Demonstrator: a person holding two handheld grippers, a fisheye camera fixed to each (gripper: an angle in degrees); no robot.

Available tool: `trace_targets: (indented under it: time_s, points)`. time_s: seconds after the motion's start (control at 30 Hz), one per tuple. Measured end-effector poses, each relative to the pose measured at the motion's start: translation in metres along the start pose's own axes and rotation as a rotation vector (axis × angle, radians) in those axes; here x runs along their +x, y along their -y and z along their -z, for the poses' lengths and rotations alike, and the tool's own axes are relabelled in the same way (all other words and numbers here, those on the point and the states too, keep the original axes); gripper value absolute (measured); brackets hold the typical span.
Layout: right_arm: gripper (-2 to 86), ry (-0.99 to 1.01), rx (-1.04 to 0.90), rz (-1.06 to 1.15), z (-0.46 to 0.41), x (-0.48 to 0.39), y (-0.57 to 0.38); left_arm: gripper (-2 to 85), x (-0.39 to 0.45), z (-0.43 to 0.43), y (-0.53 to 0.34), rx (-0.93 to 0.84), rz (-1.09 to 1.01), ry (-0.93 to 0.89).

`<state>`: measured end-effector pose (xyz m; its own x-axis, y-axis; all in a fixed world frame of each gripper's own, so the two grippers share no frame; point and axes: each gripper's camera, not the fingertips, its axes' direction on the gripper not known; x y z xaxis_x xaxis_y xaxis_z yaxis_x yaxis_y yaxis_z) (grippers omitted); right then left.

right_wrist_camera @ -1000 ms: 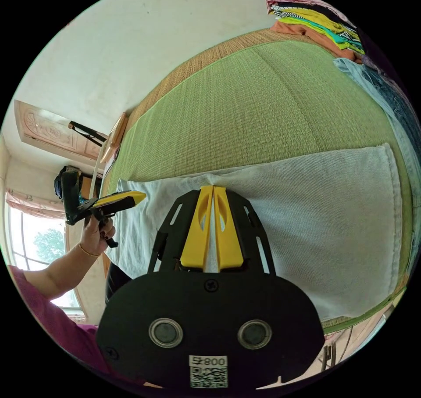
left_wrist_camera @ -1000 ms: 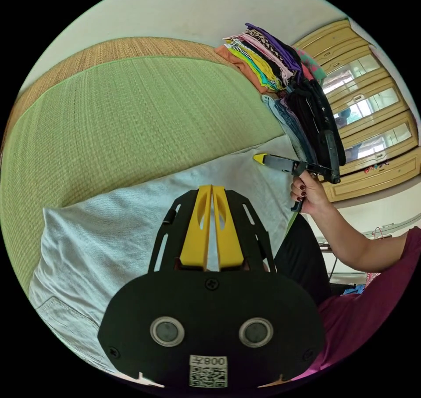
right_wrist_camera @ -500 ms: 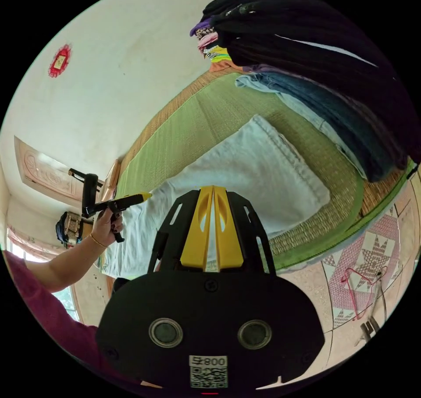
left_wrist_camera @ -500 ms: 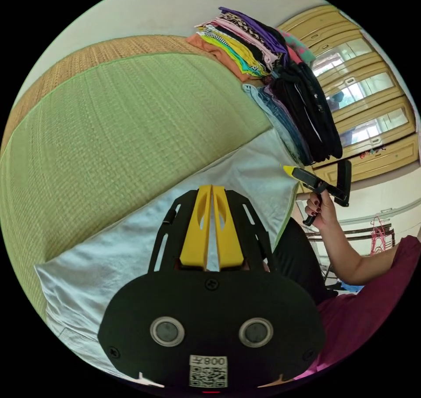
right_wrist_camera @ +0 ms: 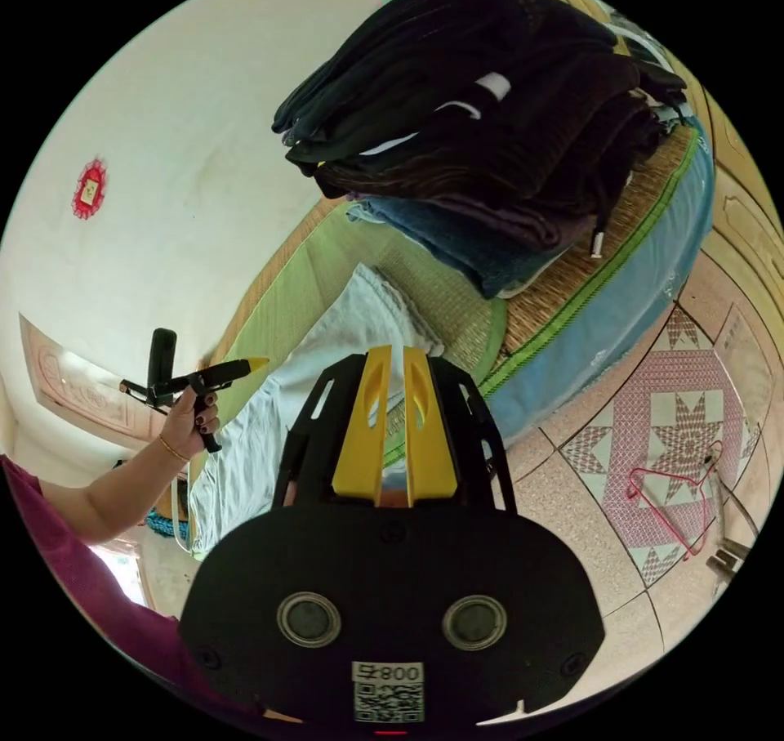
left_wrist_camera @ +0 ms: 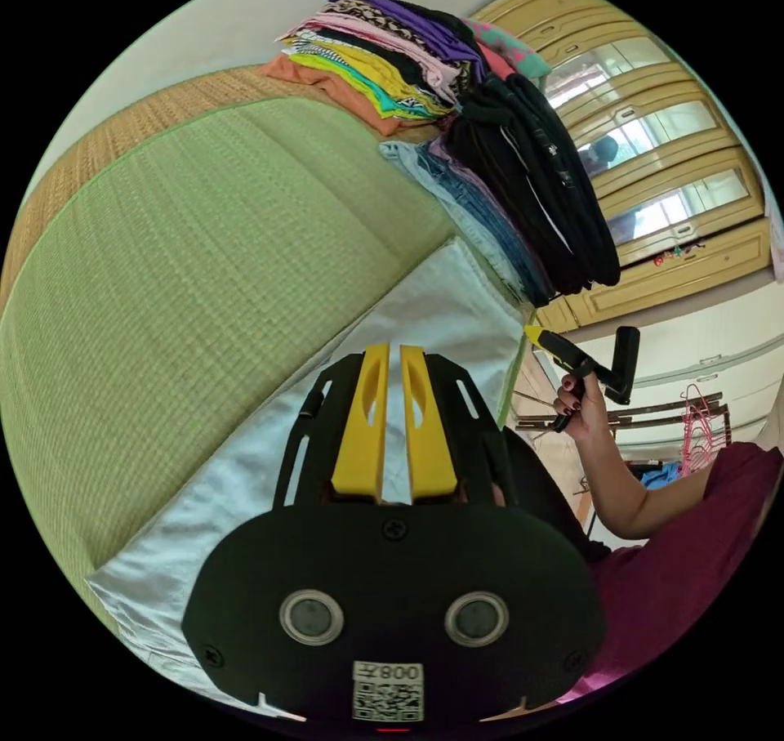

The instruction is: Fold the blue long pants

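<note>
The pale blue long pants (left_wrist_camera: 245, 479) lie folded in a long flat band on the green woven mat (left_wrist_camera: 180, 267). My left gripper (left_wrist_camera: 390, 350) hovers over the pants, jaws slightly apart with nothing between them. A hand holds my right gripper (left_wrist_camera: 532, 334) past the bed's edge, beside the end of the pants. In the right gripper view the right gripper (right_wrist_camera: 390, 353) is open and holds nothing, over the edge of the mat. There the pants (right_wrist_camera: 261, 430) stretch away to the left, and the left gripper (right_wrist_camera: 255, 362) is held above them.
A pile of colourful folded clothes (left_wrist_camera: 367, 63) and a dark pile (left_wrist_camera: 539, 194) on folded jeans (left_wrist_camera: 465, 202) stand at the mat's far end. A wooden wardrobe (left_wrist_camera: 670, 169) is behind. A pink hanger (right_wrist_camera: 678, 496) lies on the tiled floor beside the blue mattress side (right_wrist_camera: 621, 283).
The jaws of both grippers were shut together and now stand slightly apart. The right gripper has swung off the pants to the bed's edge; the left view has turned towards the piles.
</note>
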<state>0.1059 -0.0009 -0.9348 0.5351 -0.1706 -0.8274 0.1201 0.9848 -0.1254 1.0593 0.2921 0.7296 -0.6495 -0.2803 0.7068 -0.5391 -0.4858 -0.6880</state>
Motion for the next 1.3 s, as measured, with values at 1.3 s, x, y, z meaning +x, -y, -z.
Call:
trace_targets:
  time_s: [1.3]
  points:
    - [5.9,0.271,-0.005,-0.108,0.024,0.072,-0.007,2.7,0.115,-0.121,0.175,-0.238,-0.263,-0.062]
